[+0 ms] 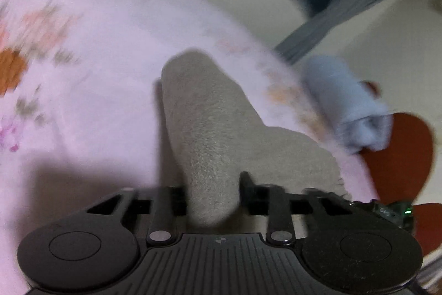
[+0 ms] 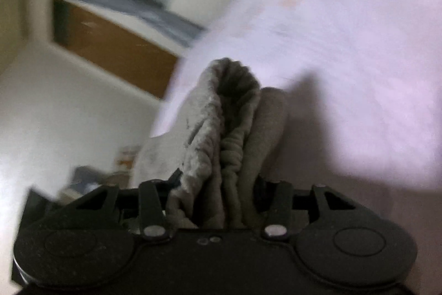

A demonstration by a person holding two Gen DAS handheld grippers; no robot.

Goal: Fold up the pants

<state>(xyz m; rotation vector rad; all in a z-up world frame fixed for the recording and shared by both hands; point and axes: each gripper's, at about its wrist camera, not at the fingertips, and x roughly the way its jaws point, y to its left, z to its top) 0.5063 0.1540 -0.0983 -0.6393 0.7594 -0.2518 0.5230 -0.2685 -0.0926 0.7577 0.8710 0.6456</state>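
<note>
so the surface is a bed with a pale pink floral sheet (image 1: pixel 91 46), all blurry. A rolled light blue towel (image 1: pixel 348 107) sits right at its edge, grey fleecy pants (image 1: pixel 210 123) draped over it.

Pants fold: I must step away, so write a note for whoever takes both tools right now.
Left tool: shut on a folded length of the grey pants, which run out ahead over the pink floral sheet.
Right tool: shut on a bunched, gathered edge of the same grey pants, beside the sheet's edge.
Both views are motion-blurred.
Also there: a rolled light-blue cloth at the sheet's far edge.
Done: both ends gripped, the cloth doubled over in the left tool.
Left: lay the pants flat on the sheet, finish the fold, let go.
</note>
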